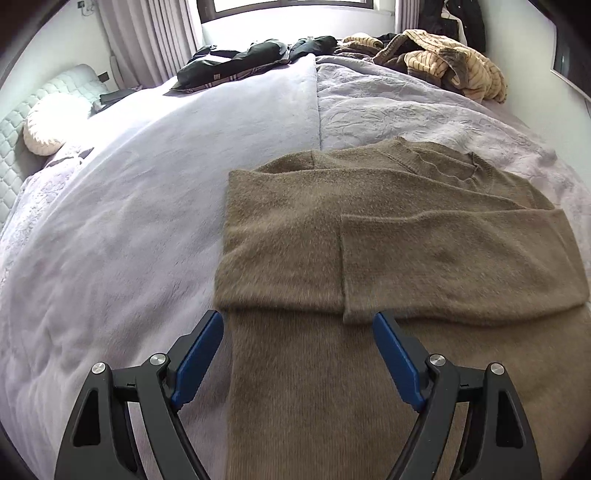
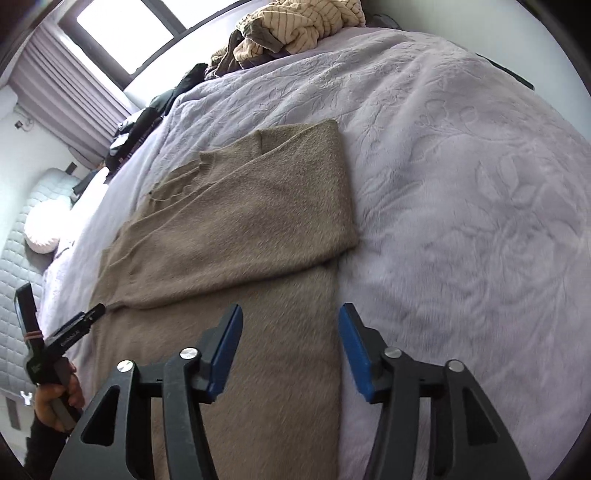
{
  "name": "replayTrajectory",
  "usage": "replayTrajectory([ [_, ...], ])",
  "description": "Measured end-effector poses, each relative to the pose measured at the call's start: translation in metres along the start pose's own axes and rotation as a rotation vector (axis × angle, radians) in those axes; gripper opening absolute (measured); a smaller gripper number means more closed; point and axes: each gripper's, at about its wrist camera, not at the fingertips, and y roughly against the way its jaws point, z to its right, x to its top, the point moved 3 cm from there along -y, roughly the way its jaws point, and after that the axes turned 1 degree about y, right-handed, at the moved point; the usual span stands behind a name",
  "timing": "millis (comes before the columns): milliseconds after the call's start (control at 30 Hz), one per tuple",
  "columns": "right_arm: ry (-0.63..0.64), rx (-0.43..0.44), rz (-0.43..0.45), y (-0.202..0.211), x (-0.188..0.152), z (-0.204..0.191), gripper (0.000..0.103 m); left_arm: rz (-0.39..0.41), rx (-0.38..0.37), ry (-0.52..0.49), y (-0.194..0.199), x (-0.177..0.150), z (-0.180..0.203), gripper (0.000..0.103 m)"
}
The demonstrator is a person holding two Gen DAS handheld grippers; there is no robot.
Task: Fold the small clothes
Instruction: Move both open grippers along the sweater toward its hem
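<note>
A brown knit sweater [image 1: 295, 236] lies flat on the lilac bed cover [image 1: 129, 221], neckline away from me, with both sleeves folded across its chest. My left gripper [image 1: 297, 321] hovers open just above the lower body of the sweater, below the folded sleeve cuff, with nothing between its blue pads. In the right wrist view the same sweater [image 2: 240, 206] runs up the middle. My right gripper [image 2: 291, 312] stands open over the sweater's right side edge, its pads apart and pressing on nothing. A hand [image 2: 59, 402] holds the left gripper at the lower left.
A heap of cream striped clothes [image 1: 454, 62] lies at the far right of the bed, also in the right wrist view [image 2: 306, 22]. Dark garments [image 1: 236, 62] lie along the far edge. A round white cushion [image 1: 51, 125] rests by the quilted headboard [image 1: 11, 155].
</note>
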Motion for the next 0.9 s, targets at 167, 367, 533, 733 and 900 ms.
replayTrajectory([
  [167,0.027,-0.027,0.012,0.012,-0.019,-0.01,0.059,0.013,-0.001,0.01,0.022,-0.018,-0.003,0.084],
  [367,0.043,0.0,0.013,0.023,-0.046,-0.022,0.066,-0.002,-0.015,0.028,0.042,-0.046,-0.007,0.084],
  [533,0.038,0.023,0.02,0.032,-0.066,-0.03,0.066,-0.002,-0.015,0.028,0.057,-0.069,-0.011,0.084],
  [733,0.044,0.028,0.029,0.039,-0.087,-0.036,0.066,-0.032,-0.015,0.037,0.061,-0.097,-0.02,0.084],
  [900,0.026,0.045,0.035,0.041,-0.098,-0.038,0.066,-0.053,-0.013,0.056,0.065,-0.113,-0.03,0.084],
])
